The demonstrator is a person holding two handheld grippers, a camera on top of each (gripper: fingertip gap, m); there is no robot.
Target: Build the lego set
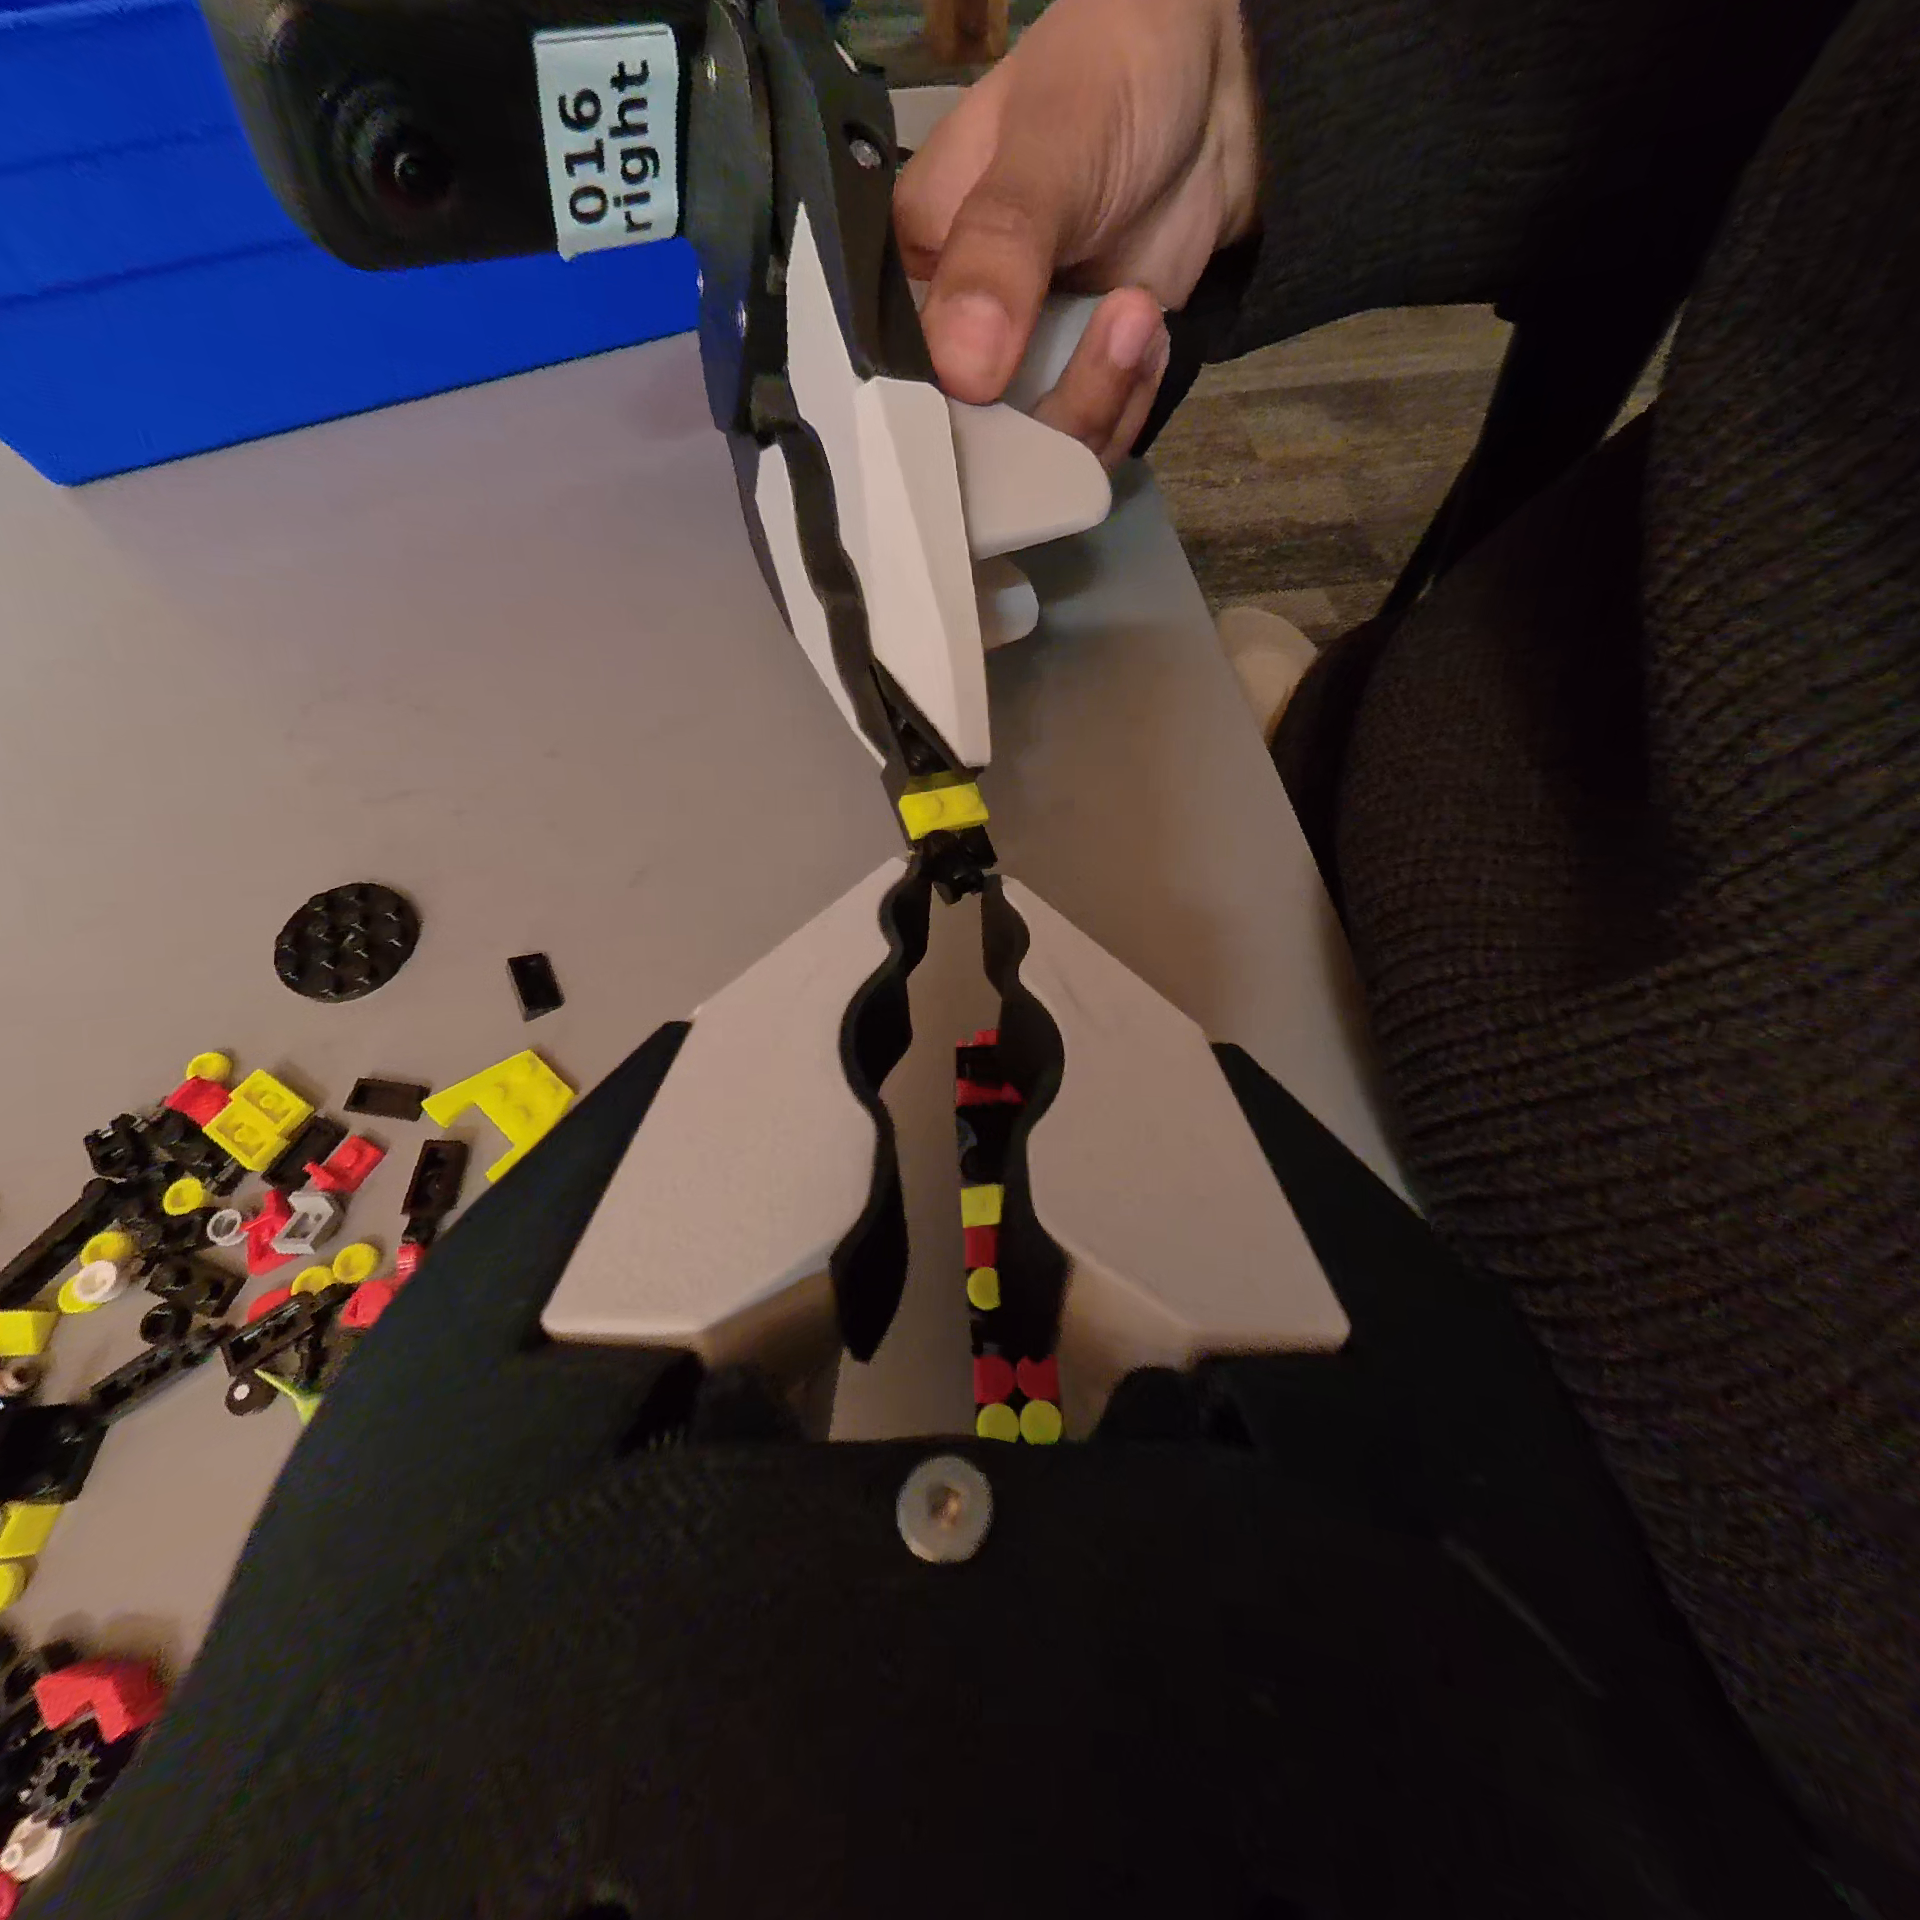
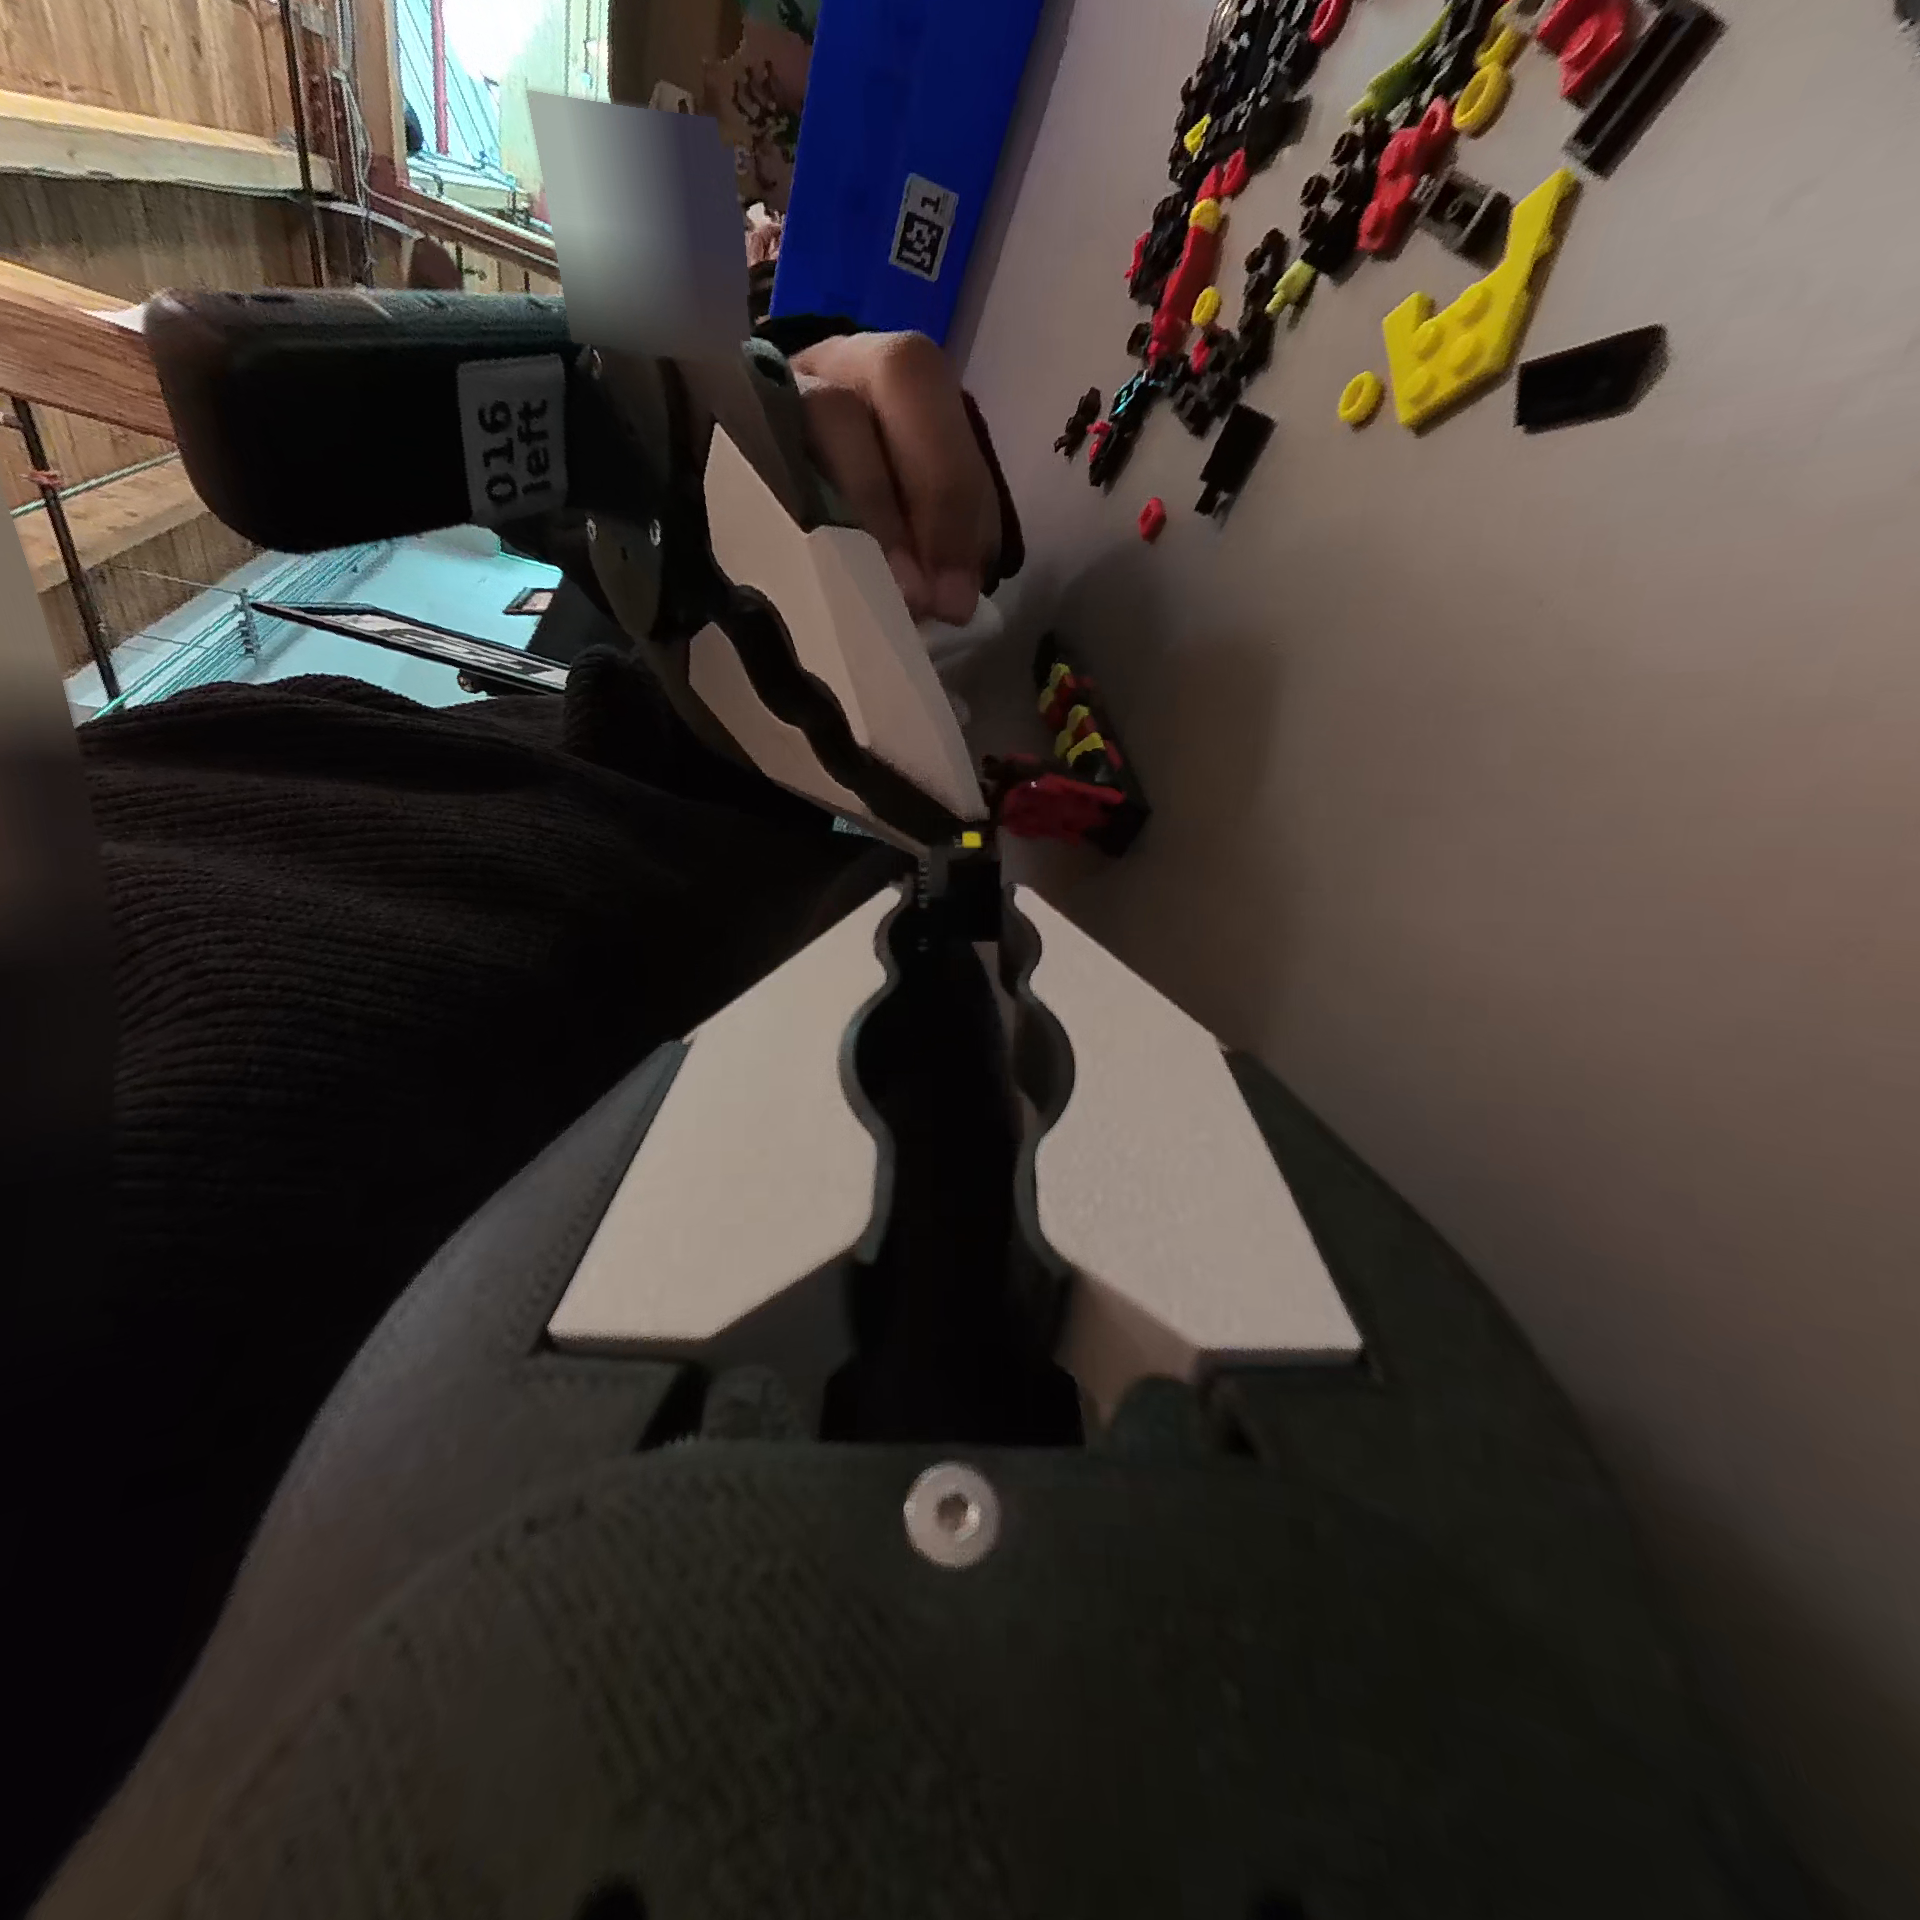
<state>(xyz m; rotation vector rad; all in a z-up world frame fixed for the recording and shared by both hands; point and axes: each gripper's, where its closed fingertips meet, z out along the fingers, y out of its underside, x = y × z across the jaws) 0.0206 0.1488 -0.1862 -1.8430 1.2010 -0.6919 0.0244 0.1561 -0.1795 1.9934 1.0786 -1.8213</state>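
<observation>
**Inspector:** Report the grippers.

**Assistant:** The left gripper (image 1: pixel 951 883) is clenched on a small black piece (image 1: pixel 956 868), fingertips pinching it from below. The right gripper (image 1: pixel 935 764) meets it tip to tip, clamped on a yellow plate (image 1: pixel 940 810) that touches the top of the black piece. Both are held above the grey table (image 1: pixel 520 644), near its edge.

**Inspector:** And the build?

**Assistant:** A long black assembly with red and yellow studs (image 1: pixel 987 1247) lies on the table directly beneath the left gripper. Loose bricks (image 1: pixel 249 1195) are scattered to that assembly's left; a blue bin (image 1: pixel 260 343) stands beyond them.
</observation>
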